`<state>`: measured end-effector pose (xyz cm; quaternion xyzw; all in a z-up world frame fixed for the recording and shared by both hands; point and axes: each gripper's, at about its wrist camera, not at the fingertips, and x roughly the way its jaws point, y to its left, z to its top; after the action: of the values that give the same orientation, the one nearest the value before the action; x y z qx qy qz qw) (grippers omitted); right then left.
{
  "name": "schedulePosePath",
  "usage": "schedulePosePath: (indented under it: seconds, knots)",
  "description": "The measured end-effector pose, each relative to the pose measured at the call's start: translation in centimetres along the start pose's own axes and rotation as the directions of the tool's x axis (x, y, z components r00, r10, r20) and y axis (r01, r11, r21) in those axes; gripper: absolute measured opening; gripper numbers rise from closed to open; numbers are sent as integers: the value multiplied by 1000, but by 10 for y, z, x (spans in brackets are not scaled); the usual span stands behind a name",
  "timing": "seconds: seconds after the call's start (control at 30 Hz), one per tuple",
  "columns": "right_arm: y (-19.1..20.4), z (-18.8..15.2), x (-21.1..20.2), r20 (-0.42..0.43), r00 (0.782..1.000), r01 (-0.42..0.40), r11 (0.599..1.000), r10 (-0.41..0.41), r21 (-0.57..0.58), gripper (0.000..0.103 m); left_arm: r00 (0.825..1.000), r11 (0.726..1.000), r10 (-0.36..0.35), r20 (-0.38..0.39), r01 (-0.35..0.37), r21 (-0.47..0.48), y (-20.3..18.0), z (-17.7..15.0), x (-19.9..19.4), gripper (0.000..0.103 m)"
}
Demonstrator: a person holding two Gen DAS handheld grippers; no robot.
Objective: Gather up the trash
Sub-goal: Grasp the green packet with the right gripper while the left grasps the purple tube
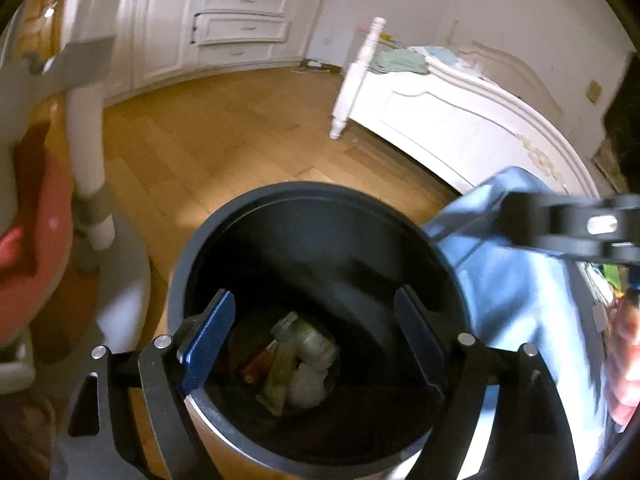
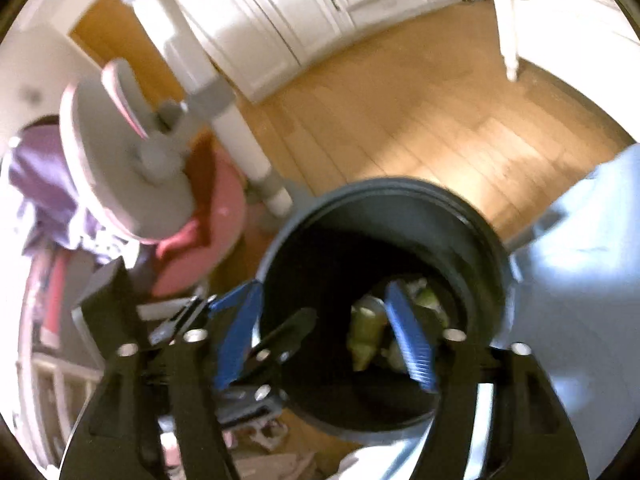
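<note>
A round dark trash bin stands on the wood floor, open at the top. Several pieces of trash lie at its bottom: pale wrappers, a bottle, an orange item. My left gripper hangs over the bin mouth, open and empty. In the right wrist view the same bin sits below my right gripper, which is open and empty over the bin, with trash visible between its blue fingers. The left gripper's tip pokes into that view.
A white pedestal chair with a pink seat stands left of the bin. A white bed frame is at the right. A light blue sheet lies beside the bin. White cabinets line the far wall.
</note>
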<state>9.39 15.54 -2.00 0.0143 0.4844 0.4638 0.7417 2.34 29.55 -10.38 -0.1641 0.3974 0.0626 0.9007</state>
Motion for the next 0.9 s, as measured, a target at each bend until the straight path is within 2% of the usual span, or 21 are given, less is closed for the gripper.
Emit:
schedulePosePath:
  seconds: [0.17, 0.23, 0.3, 0.33, 0.37, 0.43, 0.53, 0.6, 0.73, 0.9]
  knots:
    - [-36, -19, -85, 153, 988, -29, 1000, 30, -10, 71, 997, 986, -60, 44, 53, 160, -52, 18, -20, 82]
    - [-64, -31, -129, 224, 974, 28, 999, -21, -26, 76, 994, 966, -97, 58, 80, 246, -80, 25, -28, 82]
    - [-88, -41, -163, 251, 965, 87, 995, -70, -57, 77, 988, 928, -140, 67, 108, 356, -117, 32, -35, 82]
    - [-99, -45, -177, 254, 963, 116, 991, -94, -74, 77, 985, 907, -158, 66, 118, 404, -134, 35, -37, 82]
    - [-109, -49, -190, 257, 958, 153, 984, -125, -94, 77, 982, 874, -181, 62, 132, 468, -156, 37, -38, 82]
    - [-132, -57, -218, 254, 944, 258, 953, -213, -158, 77, 978, 822, -199, 58, 135, 553, -186, 41, -37, 82]
    - [-160, -66, -244, 217, 926, 362, 893, -310, -268, 79, 979, 717, -201, 43, 117, 687, -235, 44, -26, 82]
    - [-180, -72, -258, 178, 916, 400, 850, -359, -342, 82, 979, 663, -204, 22, 122, 739, -257, 45, -15, 82]
    - [-211, -79, -268, 96, 895, 429, 782, -436, -452, 82, 981, 578, -188, -37, 141, 804, -290, 43, 7, 82]
    - [-252, -85, -267, -10, 890, 389, 770, -456, -506, 82, 979, 461, -171, -113, 181, 869, -313, 37, 29, 82]
